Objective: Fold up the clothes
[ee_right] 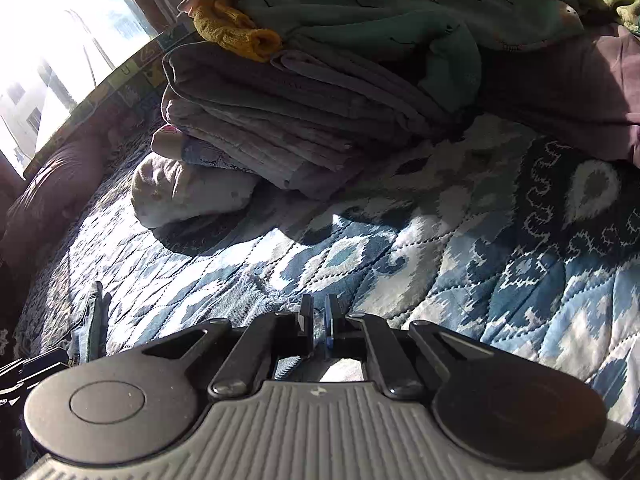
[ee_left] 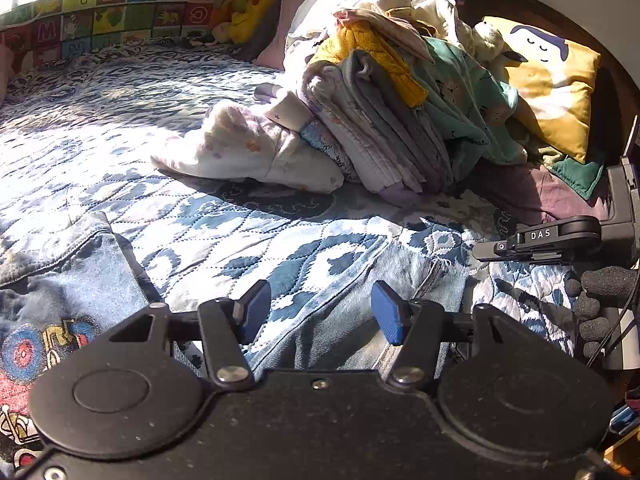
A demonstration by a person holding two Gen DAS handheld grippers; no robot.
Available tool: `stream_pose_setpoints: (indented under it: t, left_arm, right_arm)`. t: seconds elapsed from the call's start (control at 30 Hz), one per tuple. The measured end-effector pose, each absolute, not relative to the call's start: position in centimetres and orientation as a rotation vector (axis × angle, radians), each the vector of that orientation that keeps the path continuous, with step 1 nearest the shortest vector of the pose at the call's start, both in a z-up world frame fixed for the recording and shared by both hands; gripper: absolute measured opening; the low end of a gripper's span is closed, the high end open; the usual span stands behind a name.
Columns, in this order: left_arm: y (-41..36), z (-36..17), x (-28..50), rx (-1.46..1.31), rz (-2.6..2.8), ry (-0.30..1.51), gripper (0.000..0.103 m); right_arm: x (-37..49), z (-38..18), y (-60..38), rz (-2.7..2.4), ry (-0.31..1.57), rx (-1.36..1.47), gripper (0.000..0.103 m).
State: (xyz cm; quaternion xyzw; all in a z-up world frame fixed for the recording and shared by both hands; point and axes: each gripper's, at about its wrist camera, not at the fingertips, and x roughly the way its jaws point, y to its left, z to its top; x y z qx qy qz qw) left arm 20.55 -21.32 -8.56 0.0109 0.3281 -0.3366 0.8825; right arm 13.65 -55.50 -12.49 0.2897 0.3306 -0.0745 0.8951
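1. Your task garment is a pair of light-wash jeans (ee_left: 352, 292). They lie flat on the quilted bedspread (ee_left: 160, 184), one leg running under your left gripper (ee_left: 320, 312) from 6 o'clock toward 1 o'clock in the left wrist view.
2. Your left gripper hangs over that leg with its blue pads spread wide and nothing between them.
3. Your right gripper (ee_right: 319, 326) has its fingers drawn almost together at the frayed hem (ee_right: 272, 292). Whether they pinch the denim, you cannot tell.
4. Expect denim to be fairly heavy, soft but thick, and not slippery. It should hold a crease, but a doubled layer will be bulky.
5. Take hold at a seam or hem edge, where the cloth is thickest.
6. Count: one pair of jeans and two grippers. One heaped stack of clothes (ee_left: 392, 92) sits at 12 o'clock, its pieces too many to separate. One printed garment (ee_left: 48, 344) lies at 8 o'clock.
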Motion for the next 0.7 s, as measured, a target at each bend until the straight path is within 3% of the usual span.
stream_pose_setpoints:
  t: [0.23,0.43,0.47,0.5,0.53,0.57,0.6,0.7]
  left_arm:
    - [-12.4,-9.6,14.6,-0.074,-0.602,0.752,0.048]
    - [-7.4,-11.2,10.6,-0.125,-0.551,0.838,0.048]
    - [-7.0,-11.5,10.2,-0.128,-0.544,0.853,0.048]
    - [-6.8,-11.5,9.9,-0.134,-0.544,0.851,0.048]
    - [-6.5,-11.5,9.6,-0.14,-0.545,0.85,0.046]
    - [-6.3,-11.6,9.2,-0.146,-0.545,0.848,0.046]
    - [-6.0,-11.6,8.9,-0.153,-0.546,0.847,0.046]
    - [-5.3,-11.7,7.9,-0.171,-0.547,0.842,0.046]
  right_arm:
    - [16.8,-10.2,-48.3,0.151,0.696,0.619,0.009]
    - [20.8,-13.6,-39.8,0.314,0.852,0.576,0.01]
    - [21.1,-14.5,-38.8,0.257,0.873,0.492,0.008]
    - [21.3,-15.3,-38.0,0.204,0.889,0.415,0.0]
    - [21.0,-15.1,-38.0,0.195,0.865,0.428,0.0]
    - [20.4,-14.2,-37.9,0.178,0.856,0.441,0.001]
    - [19.7,-13.4,-37.8,0.163,0.845,0.451,0.012]
    - [17.2,-11.0,-36.9,0.224,0.78,0.441,0.012]
